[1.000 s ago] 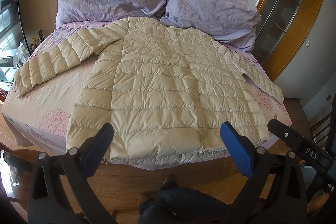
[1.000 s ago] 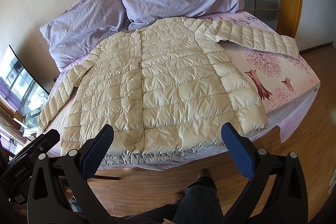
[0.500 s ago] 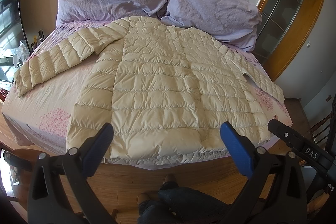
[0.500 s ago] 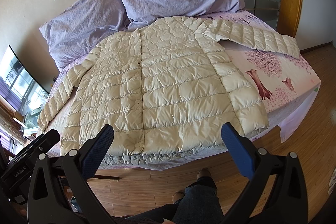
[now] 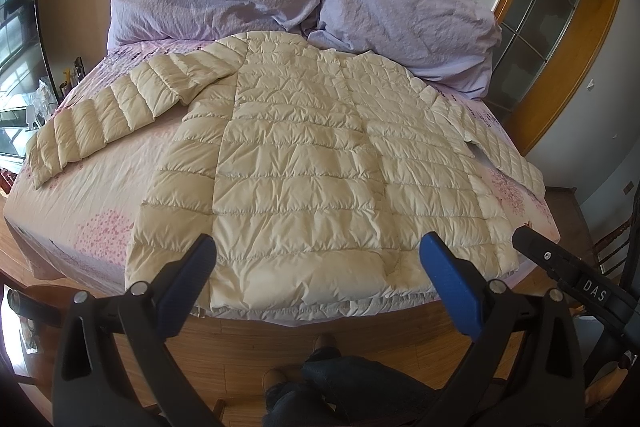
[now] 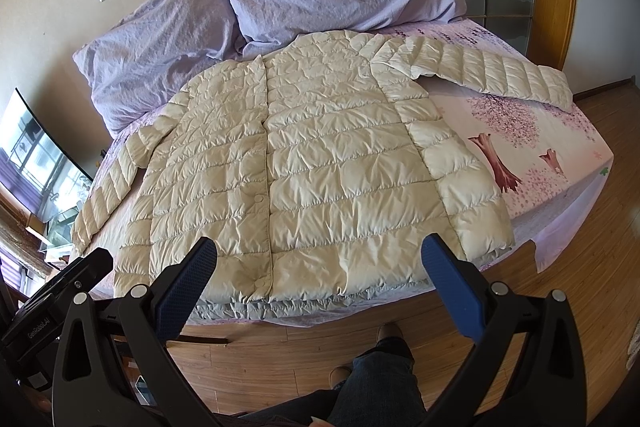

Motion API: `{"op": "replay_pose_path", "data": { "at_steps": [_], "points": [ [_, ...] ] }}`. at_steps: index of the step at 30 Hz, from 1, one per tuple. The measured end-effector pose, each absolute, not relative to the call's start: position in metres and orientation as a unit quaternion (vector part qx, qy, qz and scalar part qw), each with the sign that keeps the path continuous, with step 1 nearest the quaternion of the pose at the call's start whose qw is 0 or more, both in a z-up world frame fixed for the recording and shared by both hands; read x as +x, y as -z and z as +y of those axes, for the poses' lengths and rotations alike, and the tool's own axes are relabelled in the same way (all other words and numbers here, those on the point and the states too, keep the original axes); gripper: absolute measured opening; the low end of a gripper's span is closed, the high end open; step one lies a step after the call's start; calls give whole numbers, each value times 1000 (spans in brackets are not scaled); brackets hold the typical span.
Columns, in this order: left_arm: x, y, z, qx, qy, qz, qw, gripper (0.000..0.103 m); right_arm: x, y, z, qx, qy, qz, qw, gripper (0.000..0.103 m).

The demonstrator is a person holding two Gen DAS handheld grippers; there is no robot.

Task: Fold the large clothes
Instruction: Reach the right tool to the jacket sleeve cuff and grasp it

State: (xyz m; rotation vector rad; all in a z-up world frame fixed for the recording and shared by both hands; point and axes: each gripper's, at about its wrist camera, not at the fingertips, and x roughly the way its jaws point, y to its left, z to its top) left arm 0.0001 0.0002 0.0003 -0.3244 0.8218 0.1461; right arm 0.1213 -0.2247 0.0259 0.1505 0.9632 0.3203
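Below, both the left gripper [image 5: 316, 267] and right gripper [image 6: 318, 267] are held wide apart, empty; the quilted jacket's [image 5: 320, 163] hem is partly hidden by them.

White letters "DAS" stand on a small label on the black right gripper [image 5: 592, 293] seen in the left wrist view, and "GenRobot.AI" runs along the black left gripper [image 6: 40, 329] in the right wrist view.
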Motion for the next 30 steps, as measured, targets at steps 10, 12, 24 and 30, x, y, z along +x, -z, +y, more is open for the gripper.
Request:
{"op": "replay_pose_path", "data": {
  "at_steps": [10,12,24,30],
  "points": [
    [30,5,7,-153,-97,404,897,101,171,-9,-257,115,-108,466,871,102],
    [37,6,9,-152,-107,406,895,101,189,-2,-273,126,-85,469,870,102],
    [91,16,14,-156,-154,437,872,101,329,54,-415,177,79,508,839,102],
    [105,23,16,-186,-167,460,852,101,379,82,-507,265,157,518,798,95]
  ]
}}
